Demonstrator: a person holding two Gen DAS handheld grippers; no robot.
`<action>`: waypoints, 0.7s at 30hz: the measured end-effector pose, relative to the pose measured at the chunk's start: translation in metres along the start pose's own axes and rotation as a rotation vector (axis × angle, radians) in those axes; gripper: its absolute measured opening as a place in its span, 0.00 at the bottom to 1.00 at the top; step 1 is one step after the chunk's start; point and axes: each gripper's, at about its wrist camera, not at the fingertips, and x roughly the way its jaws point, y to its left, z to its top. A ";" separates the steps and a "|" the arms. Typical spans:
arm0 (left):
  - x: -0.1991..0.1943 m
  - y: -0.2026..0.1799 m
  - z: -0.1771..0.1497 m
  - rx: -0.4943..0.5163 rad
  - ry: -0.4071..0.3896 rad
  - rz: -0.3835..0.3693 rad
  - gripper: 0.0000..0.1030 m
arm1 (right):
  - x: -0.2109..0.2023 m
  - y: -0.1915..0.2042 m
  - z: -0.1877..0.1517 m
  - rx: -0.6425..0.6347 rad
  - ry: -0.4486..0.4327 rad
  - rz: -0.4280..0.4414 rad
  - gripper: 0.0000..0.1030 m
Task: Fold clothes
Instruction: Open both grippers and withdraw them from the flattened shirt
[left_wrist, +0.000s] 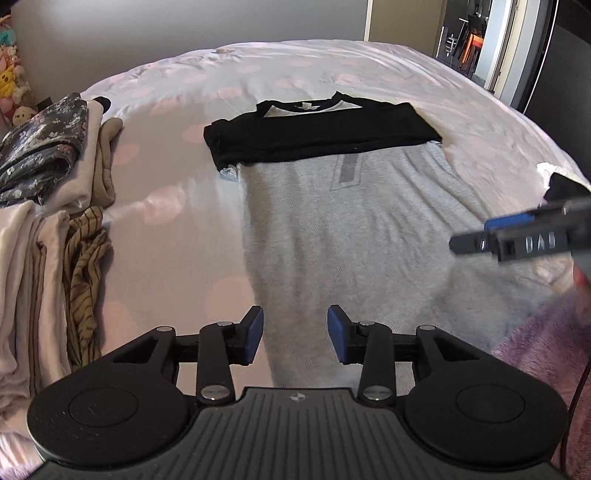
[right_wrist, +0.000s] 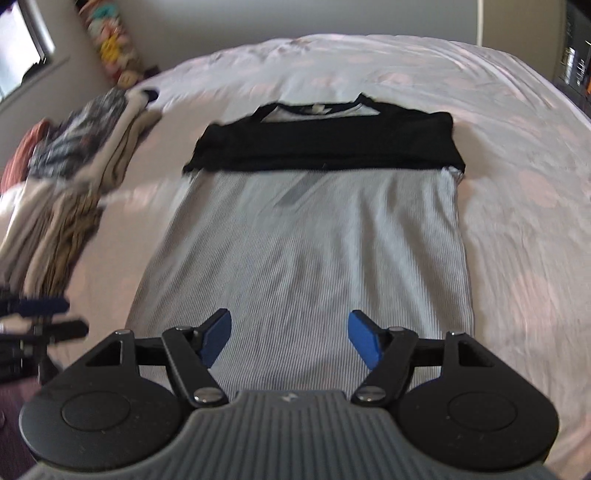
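Note:
A grey shirt (left_wrist: 343, 229) with black sleeves (left_wrist: 317, 133) folded across its chest lies flat on the bed, collar away from me. It also shows in the right wrist view (right_wrist: 306, 243), black sleeves (right_wrist: 325, 144) on top. My left gripper (left_wrist: 295, 338) is open and empty over the shirt's near left hem. My right gripper (right_wrist: 290, 341) is open and empty over the near hem's middle. The right gripper also shows at the right edge of the left wrist view (left_wrist: 480, 240). The left gripper shows blurred at the left edge of the right wrist view (right_wrist: 48, 317).
The bed (left_wrist: 177, 192) has a pale sheet with pink dots. Stacks of folded clothes (left_wrist: 48, 236) lie along its left side, also in the right wrist view (right_wrist: 66, 184). A purple fleece sleeve (left_wrist: 539, 354) is at the lower right. Plush toys (left_wrist: 11, 81) stand by the far left wall.

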 end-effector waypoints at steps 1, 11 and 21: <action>-0.006 -0.002 -0.001 -0.004 -0.012 -0.013 0.35 | -0.006 0.005 -0.007 -0.012 0.011 0.001 0.71; -0.060 -0.019 -0.002 0.023 -0.142 -0.082 0.39 | -0.063 0.023 -0.052 -0.058 -0.014 -0.046 0.76; -0.061 -0.031 0.011 0.157 -0.087 -0.215 0.48 | -0.078 0.052 -0.043 -0.369 -0.003 -0.096 0.76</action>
